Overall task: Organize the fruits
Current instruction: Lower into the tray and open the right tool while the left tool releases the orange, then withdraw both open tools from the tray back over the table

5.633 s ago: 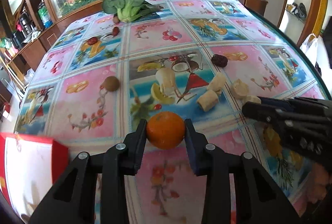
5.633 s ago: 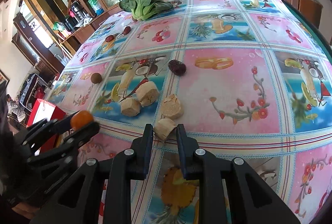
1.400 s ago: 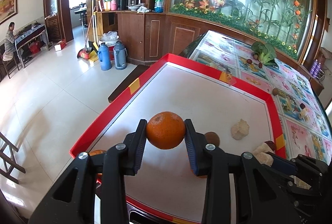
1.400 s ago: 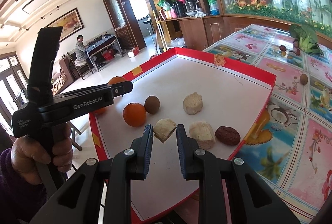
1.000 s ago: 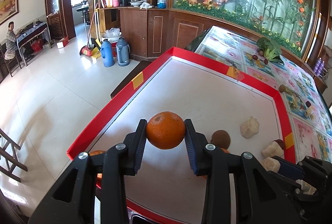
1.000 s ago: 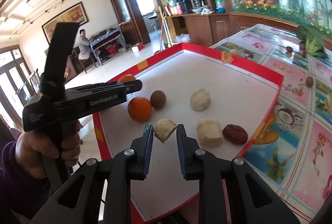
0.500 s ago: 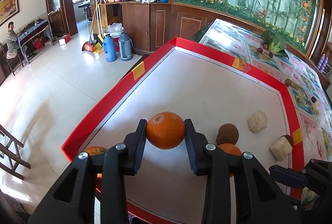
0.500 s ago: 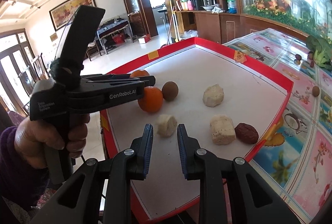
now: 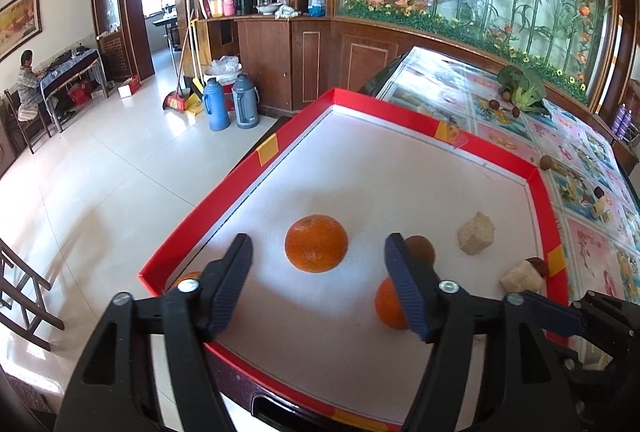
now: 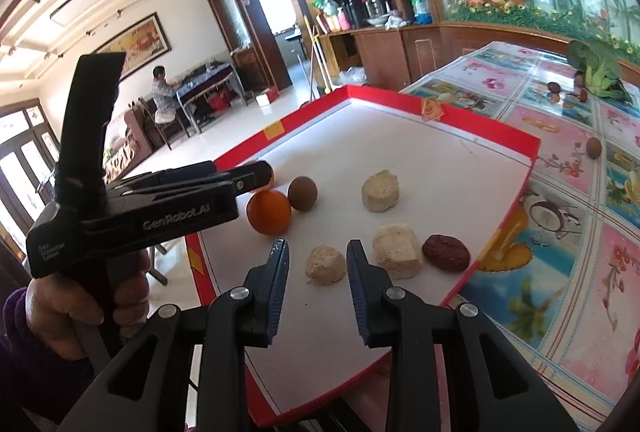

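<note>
A red-rimmed white tray point(image 9: 256, 167) overhangs the table edge. My left gripper point(image 9: 318, 244) hovers over it with its jaws opening; an orange point(image 9: 316, 249) lies free on the tray between the fingers. A second orange point(image 9: 390, 306) and a brown round fruit point(image 9: 420, 250) sit behind the right finger. My right gripper point(image 10: 317, 246) is also opening, around a pale banana piece point(image 10: 326, 265) that rests on the tray untouched. Near it lie two more banana pieces point(image 10: 397, 251) and a dark date point(image 10: 446, 252).
The table point(image 10: 560, 151) with its fruit-print cloth stretches right of the tray and bears a leafy green vegetable point(image 10: 600, 67) and a small brown fruit point(image 10: 594, 147). Left of the tray is open floor with two flasks point(image 9: 224, 103). A person point(image 10: 162, 87) sits far off.
The left jaws spread and the orange dropped from them onto the tray. The right jaws widened after letting go of the banana piece, which now lies on the tray.
</note>
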`<act>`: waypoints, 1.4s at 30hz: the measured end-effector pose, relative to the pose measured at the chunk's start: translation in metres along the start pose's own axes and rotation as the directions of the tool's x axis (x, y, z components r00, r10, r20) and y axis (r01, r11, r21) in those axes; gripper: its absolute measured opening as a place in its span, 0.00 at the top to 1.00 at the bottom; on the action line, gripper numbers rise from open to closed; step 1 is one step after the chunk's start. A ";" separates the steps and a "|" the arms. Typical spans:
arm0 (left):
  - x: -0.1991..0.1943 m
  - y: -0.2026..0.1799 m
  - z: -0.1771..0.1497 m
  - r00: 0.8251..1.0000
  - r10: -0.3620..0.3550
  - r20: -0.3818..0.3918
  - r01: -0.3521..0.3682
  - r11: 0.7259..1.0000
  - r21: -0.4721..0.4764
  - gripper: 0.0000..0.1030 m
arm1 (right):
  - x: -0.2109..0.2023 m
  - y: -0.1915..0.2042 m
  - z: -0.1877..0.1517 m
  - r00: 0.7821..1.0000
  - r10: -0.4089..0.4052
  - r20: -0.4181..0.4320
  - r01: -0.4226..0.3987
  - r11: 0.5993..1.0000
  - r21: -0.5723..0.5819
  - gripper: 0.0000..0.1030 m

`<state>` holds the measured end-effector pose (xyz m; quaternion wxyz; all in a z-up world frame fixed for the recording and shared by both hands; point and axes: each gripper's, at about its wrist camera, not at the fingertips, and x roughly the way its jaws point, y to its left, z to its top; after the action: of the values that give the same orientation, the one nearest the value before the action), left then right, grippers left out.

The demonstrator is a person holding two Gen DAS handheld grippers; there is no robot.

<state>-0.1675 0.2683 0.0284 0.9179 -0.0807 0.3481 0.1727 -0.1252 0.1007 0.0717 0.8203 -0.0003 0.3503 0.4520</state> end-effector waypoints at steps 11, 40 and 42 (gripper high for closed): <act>-0.019 -0.017 -0.001 1.000 0.001 0.024 -0.002 0.999 0.036 0.16 | -0.012 -0.011 0.000 1.000 -0.010 0.028 0.008 0.999 0.047 0.61; -0.031 -0.092 0.007 0.999 -0.041 0.016 0.037 0.982 0.187 0.02 | -0.094 -0.098 0.002 0.979 -0.128 0.157 0.090 0.970 0.225 0.46; -0.032 -0.104 0.009 0.998 -0.062 0.018 0.057 0.976 0.208 0.02 | -0.111 -0.123 0.002 0.962 -0.224 0.156 0.180 0.950 0.254 0.46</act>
<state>-0.1454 0.1655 0.0591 0.9302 0.0072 0.3504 0.1087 -0.0712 -0.0540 0.0977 0.8852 0.1032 0.3231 0.3183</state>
